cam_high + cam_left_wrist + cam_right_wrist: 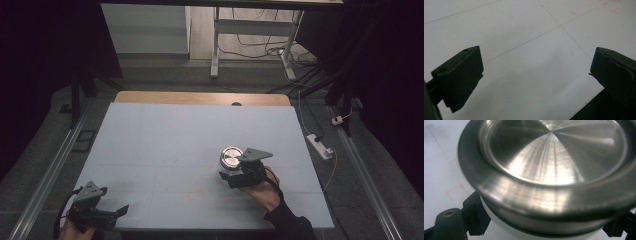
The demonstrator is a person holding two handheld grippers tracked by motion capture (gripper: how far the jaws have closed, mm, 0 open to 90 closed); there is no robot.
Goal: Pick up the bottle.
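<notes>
Jar [230,162] upright on table [165,150], steel lid [554,165] facing up, right of centre, right gripper [231,179] clamped on its white body, left gripper [121,210] spread wide, near-left corner.

Dim room, perhaps slightly blurred

I can read no text, label, brand or number anywhere from here. The brushed steel lid of the round jar [554,157] between the right tool's jaws carries no lettering, only radial polish lines. Faint red pen strokes [454,191] lie on the white desk [439,170] beside that tool, but they form no legible character.
</notes>
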